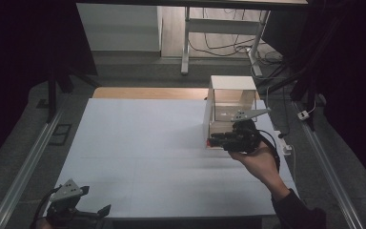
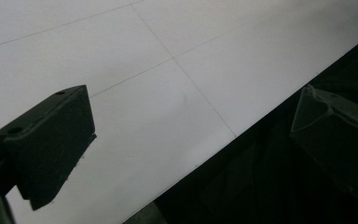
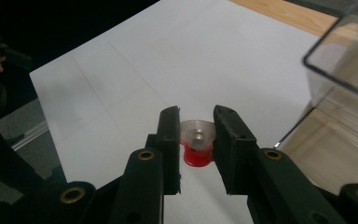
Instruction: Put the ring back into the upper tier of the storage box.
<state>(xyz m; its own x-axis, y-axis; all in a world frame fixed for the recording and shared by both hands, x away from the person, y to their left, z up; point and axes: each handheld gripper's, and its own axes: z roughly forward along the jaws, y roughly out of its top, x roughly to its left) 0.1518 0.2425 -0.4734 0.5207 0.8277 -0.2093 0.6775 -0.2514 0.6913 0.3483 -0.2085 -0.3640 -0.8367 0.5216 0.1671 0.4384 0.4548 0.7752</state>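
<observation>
- My right claw (image 3: 196,140) pinches a small red-and-clear piece (image 3: 196,145), both pads pressed against its clear top, the red part hanging below.
- Seen from the high view, that claw (image 1: 213,140) hovers above the white table (image 1: 147,143), my right hand (image 1: 257,160) behind it.
- Just beyond and beside it stands a clear box (image 1: 231,107), open toward the claw; its wall (image 3: 349,70) rises close by in the right gripper view.
- Well apart, at the table's near edge, my left claw (image 2: 191,140) sits spread wide, nothing between its jaws.
</observation>
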